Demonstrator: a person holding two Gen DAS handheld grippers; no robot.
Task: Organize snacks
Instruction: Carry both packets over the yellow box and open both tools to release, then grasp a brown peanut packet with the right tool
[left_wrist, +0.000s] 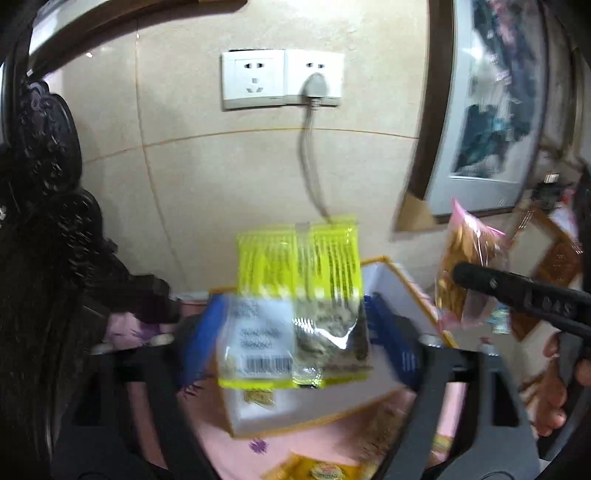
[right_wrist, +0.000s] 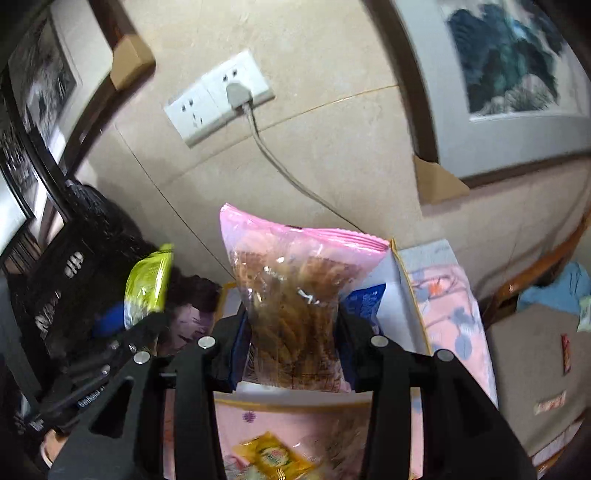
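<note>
My left gripper (left_wrist: 299, 328) is shut on a yellow snack packet (left_wrist: 299, 291) with a white barcode label, held upright above a white box with a gold rim (left_wrist: 402, 291). My right gripper (right_wrist: 291, 332) is shut on a pink bag of brown twisted snacks (right_wrist: 291, 295), held upright above the same box (right_wrist: 388, 295). In the left wrist view the pink bag (left_wrist: 469, 266) and the right gripper's black finger (left_wrist: 517, 291) hang to the right. In the right wrist view the yellow packet (right_wrist: 147, 284) shows at the left.
The box stands on a pink flowered cloth (left_wrist: 258, 443). A small yellow packet (right_wrist: 273, 458) lies on the cloth near me. A wall socket with a plugged cable (left_wrist: 314, 85) is behind. Dark carved furniture (left_wrist: 44, 221) stands at the left, a framed painting (left_wrist: 491, 110) at the right.
</note>
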